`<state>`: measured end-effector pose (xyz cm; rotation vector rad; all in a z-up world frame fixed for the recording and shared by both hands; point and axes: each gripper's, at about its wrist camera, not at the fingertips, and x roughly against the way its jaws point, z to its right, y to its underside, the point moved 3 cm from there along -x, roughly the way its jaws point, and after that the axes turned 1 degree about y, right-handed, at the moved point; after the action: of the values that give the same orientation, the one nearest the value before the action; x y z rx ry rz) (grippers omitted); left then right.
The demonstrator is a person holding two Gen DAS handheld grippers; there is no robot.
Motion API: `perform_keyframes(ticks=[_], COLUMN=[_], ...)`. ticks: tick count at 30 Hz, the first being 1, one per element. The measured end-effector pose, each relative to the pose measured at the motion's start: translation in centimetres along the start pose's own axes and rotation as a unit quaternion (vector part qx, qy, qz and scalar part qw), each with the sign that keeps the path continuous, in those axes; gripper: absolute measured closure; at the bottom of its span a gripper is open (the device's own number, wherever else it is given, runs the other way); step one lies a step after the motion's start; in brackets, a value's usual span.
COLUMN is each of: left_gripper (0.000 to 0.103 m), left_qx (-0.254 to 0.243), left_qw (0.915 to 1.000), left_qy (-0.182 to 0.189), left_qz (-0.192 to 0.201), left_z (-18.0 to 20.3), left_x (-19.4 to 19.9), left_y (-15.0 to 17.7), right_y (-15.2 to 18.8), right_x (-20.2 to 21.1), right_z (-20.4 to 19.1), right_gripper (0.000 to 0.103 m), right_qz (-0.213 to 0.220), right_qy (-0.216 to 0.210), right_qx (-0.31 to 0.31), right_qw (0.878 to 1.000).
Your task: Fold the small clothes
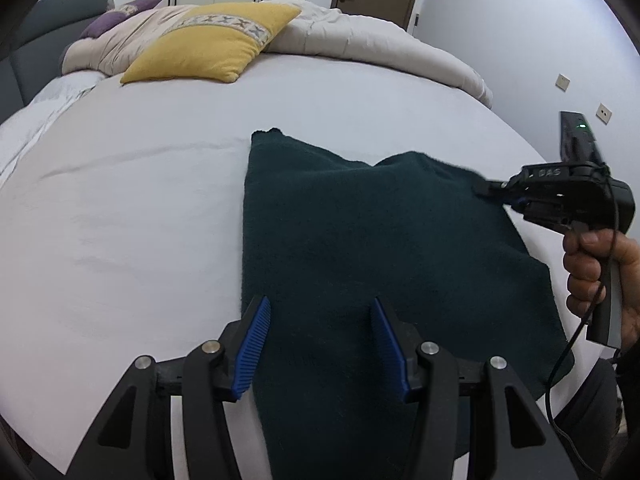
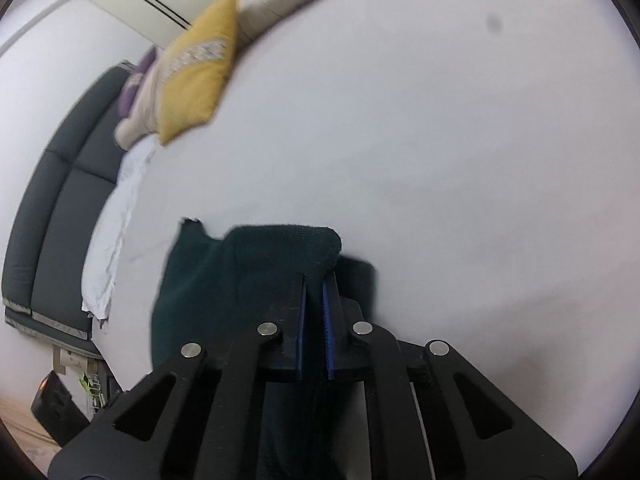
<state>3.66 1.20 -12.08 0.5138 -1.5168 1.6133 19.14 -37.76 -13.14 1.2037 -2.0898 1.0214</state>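
Note:
A dark green knitted garment (image 1: 360, 248) lies on the white bed sheet (image 1: 140, 208). My left gripper (image 1: 320, 308) is open, its blue pads just above the garment's near edge, holding nothing. My right gripper (image 1: 486, 190) is shut on the garment's far right edge and lifts it a little. In the right wrist view the right gripper (image 2: 315, 280) pinches a raised fold of the garment (image 2: 256, 268) between its blue pads, with the rest of the cloth spread to the left below.
A yellow cushion (image 1: 216, 40) and a beige duvet (image 1: 360, 36) lie at the far side of the bed. A dark grey headboard (image 2: 60, 208) stands at the left. A wall with sockets (image 1: 603, 113) is at the right.

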Motion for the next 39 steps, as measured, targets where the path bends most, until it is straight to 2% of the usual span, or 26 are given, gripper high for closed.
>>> perform_keyframes(ticks=[1,4,7,9,10,12,15,17,18,21,23,24,25,29,31,32,34,35,36,38,39], left_gripper=[0.048,0.048,0.048,0.047,0.047,0.047,0.047,0.046,0.046,0.046,0.041,0.04,0.04,0.04,0.04,0.037,0.021,0.007,0.0,0.0,0.0], left_qx=[0.0,-0.007,-0.008,0.001,0.008,0.02,0.024,0.024,0.023,0.013,0.011,0.016,0.019,0.031,0.034,0.033,0.025,0.019,0.01,-0.015,-0.022], left_qw=[1.0,1.0,0.9999,1.0,0.9999,0.9996,0.999,0.9988,0.9989,0.9989,0.9989,0.9989,0.9987,0.9981,0.9981,0.9977,0.9952,0.9927,0.9879,0.9711,0.9647], left_qy=[0.0,-0.003,-0.006,-0.002,0.001,0.008,0.008,0.013,0.019,0.032,0.041,0.044,0.046,0.053,0.046,0.041,0.017,0.001,-0.019,-0.056,-0.069], left_qz=[-0.001,0.003,0.004,0.006,0.01,0.02,0.036,0.04,0.037,0.031,0.019,0.001,-0.009,0.002,0.025,0.042,0.094,0.119,0.153,0.232,0.253], left_z=[0.1,0.6,0.7,0.4,0.1,-0.3,-0.5,-0.2,0.0,1.0,1.3,1.2,1.0,0.4,-0.1,-0.2,-0.1,0.1,0.4,1.6,2.0], left_x=[-0.2,-0.2,-0.2,0.3,0.7,1.7,2.9,3.1,3.0,2.8,2.2,1.5,1.0,2.3,4.2,5.2,8.4,9.7,11.5,15.5,16.8], left_y=[0.0,0.3,0.4,0.2,0.1,-0.4,-1.0,-1.1,-1.0,-0.1,0.6,1.1,1.6,2.1,1.6,1.2,0.2,-0.2,-0.5,-0.8,-1.0], right_y=[-0.2,0.0,-0.1,-0.1,0.4,0.9,2.9,4.1,4.8,7.6,9.3,10.5,10.9,11.6,11.8,11.8,12.2,12.1,12.2,12.8,13.0], right_x=[-0.2,-2.7,-2.1,-0.9,0.4,2.7,5.6,7.0,7.3,7.0,5.7,4.6,3.9,5.9,8.3,9.1,11.7,13.3,14.8,18.7,19.8], right_z=[0.2,2.5,2.6,3.1,3.8,3.9,2.7,1.9,0.7,-2.9,-4.9,-4.9,-4.6,-2.2,-1.9,-1.9,-2.6,-2.9,-3.8,-5.0,-5.9], right_gripper=[0.097,0.098,0.096,0.091,0.086,0.086,0.086,0.086,0.086,0.086,0.082,0.075,0.075,0.075,0.074,0.072,0.067,0.066,0.062,0.047,0.032], right_qz=[0.005,-0.015,-0.002,0.005,0.011,0.034,0.052,0.059,0.054,0.018,-0.008,-0.028,-0.036,-0.015,0.01,0.019,0.048,0.065,0.088,0.138,0.159], right_qy=[-0.002,0.011,0.007,0.008,0.019,0.055,0.038,0.011,-0.016,-0.062,-0.06,-0.036,-0.02,-0.051,-0.029,-0.023,0.0,0.014,0.033,0.07,0.08], right_qx=[0.0,-0.024,-0.017,-0.031,-0.036,-0.032,-0.025,-0.015,-0.004,0.047,0.082,0.101,0.103,0.043,0.045,0.047,0.062,0.073,0.091,0.127,0.138], right_qw=[1.0,1.0,1.0,0.999,0.999,0.997,0.998,0.998,0.998,0.997,0.995,0.994,0.994,0.998,0.999,0.998,0.997,0.995,0.991,0.98,0.974])
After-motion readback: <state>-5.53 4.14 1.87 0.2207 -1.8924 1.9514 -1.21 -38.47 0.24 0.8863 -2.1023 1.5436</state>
